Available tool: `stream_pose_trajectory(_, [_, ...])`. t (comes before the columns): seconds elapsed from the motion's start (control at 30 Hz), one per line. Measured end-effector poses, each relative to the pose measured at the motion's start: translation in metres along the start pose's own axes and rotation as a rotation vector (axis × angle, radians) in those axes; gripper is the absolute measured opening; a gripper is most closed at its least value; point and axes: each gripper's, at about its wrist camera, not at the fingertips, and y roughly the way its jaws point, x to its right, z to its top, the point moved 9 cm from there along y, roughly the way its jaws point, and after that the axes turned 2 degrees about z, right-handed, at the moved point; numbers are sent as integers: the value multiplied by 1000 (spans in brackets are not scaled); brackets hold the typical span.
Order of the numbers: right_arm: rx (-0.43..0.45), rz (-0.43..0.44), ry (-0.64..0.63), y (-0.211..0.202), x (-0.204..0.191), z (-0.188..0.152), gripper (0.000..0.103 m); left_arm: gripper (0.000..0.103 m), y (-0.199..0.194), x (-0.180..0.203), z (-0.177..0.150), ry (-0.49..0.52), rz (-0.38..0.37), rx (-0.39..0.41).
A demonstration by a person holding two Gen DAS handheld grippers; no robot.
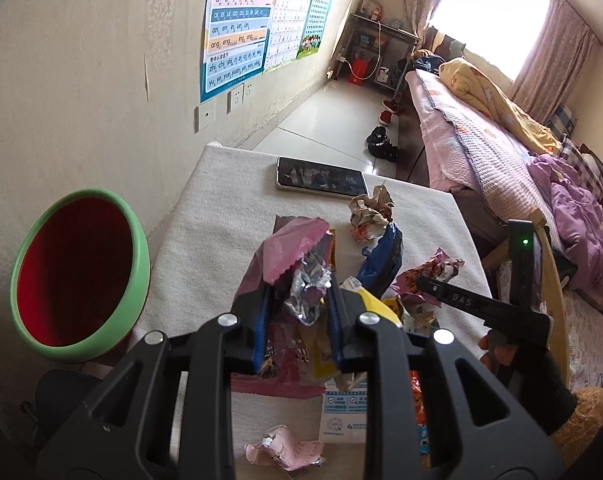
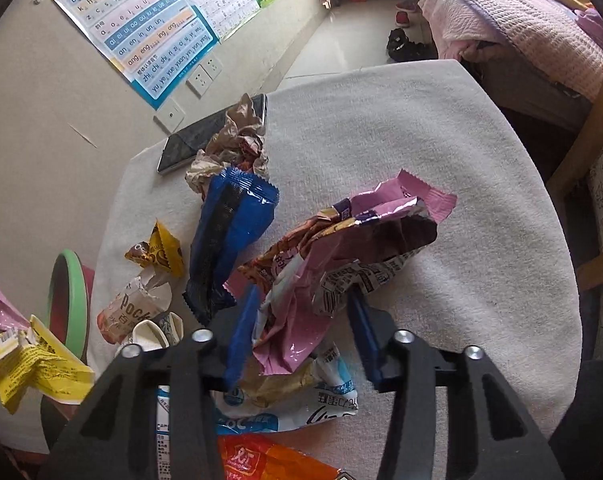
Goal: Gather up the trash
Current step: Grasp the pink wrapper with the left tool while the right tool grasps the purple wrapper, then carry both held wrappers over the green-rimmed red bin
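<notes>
My left gripper (image 1: 299, 296) is shut on a pink snack wrapper with a silver inside (image 1: 297, 264) and a yellow wrapper (image 1: 321, 356), held above the table. A green bin with a red liner (image 1: 77, 276) stands to its left, beside the table. My right gripper (image 2: 301, 312) stands with its jaws apart around a pink and brown snack bag (image 2: 341, 248) that lies on the white cloth. It also shows in the left wrist view (image 1: 429, 284). A blue wrapper (image 2: 233, 232) lies just left of it.
A phone (image 1: 321, 178) lies at the table's far edge, a crumpled brown paper (image 2: 237, 140) near it. More wrappers lie near me: yellow (image 2: 161, 252), a Pocky box (image 2: 133, 312), white-blue (image 2: 293, 408), orange (image 2: 269, 460). A bed (image 1: 481, 128) stands right.
</notes>
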Motion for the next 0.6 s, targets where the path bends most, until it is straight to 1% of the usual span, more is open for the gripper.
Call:
stream_pose_trajectory(0.03, [5,-3,-9,-2,-1,0,22,23,-3,0,2,7,6,7])
stream_pose_trajectory(0.1, [31,0,-37,-11,-4,1,20,23,-10,0,7,16,17,22])
stream_pose_trajectory(0.27, [124,4,-114,-45,-18,13,20,23,-24,-3,19,23,40,62])
stream_pose_trajectory(0.37, [170,20,-157,-65,-33,20,20,23,-32,-6,26,19,48,82])
stream_pose_trajectory(0.6, [217,88,-242,-88,-81,28,20,23,-46,-17,34,9,75,120])
